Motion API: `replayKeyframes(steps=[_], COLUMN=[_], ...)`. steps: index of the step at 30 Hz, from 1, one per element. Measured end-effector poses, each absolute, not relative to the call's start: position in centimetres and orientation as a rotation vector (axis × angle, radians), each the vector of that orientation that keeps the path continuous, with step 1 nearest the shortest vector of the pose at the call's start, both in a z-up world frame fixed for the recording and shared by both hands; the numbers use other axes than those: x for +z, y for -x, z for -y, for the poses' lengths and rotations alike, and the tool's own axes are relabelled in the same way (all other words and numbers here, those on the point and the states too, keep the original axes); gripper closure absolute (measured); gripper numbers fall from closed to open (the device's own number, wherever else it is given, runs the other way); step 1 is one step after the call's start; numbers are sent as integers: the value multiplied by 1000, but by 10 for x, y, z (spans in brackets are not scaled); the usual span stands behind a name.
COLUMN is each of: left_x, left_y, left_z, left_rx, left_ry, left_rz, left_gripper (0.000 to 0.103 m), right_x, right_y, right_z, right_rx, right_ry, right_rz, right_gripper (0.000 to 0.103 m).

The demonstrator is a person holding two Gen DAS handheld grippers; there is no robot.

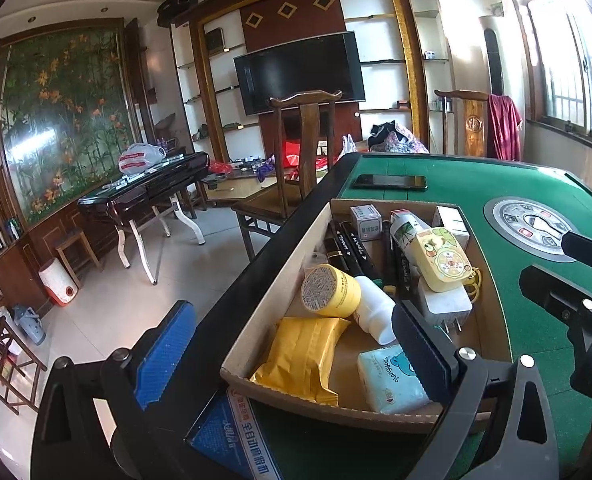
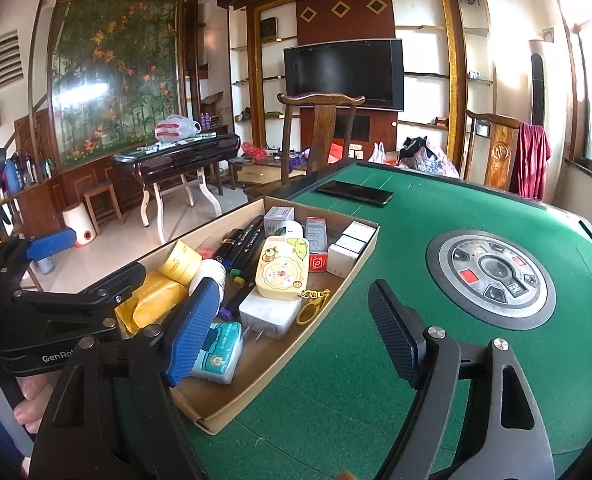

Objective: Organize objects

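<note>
A: How are the tools set?
B: The right tool (image 2: pixel 296 332) is spread apart, nothing gripped; the left tool (image 1: pixel 296 352) is also apart, straddling the cardboard tray's (image 1: pixel 280 280) near corner.
A: The risk?
B: The tray could be nudged off the worktop (image 2: pixel 415 360) edge, or the phone (image 2: pixel 355 193) beyond it overlooked.

One box (image 2: pixel 347 280) on one table (image 2: pixel 435 208). One phone (image 2: pixel 355 193). In box: one yellow can (image 1: pixel 329 290), one white bottle (image 1: pixel 373 314), one yellow pouch (image 1: pixel 299 358), one tissue pack (image 1: pixel 389 378), one charger (image 2: pixel 270 312). Two chairs (image 2: pixel 315 136).
</note>
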State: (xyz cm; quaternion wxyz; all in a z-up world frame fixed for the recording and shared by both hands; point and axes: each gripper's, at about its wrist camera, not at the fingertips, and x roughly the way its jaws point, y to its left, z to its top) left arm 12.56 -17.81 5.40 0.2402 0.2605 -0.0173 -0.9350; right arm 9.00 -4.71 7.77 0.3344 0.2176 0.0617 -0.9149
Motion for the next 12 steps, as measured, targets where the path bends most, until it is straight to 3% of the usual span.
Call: replayKeyframes(steps=[12], left_x=[55], left_y=[-127], left_z=[174], left_rx=[-2599], left_ry=[-722], left_rz=[51], left_gripper=[4], right_x=[79], right_y=[-91], right_z=[48], right_rx=[-2396], right_ry=[-579], right_rz=[-172], right_gripper=[25])
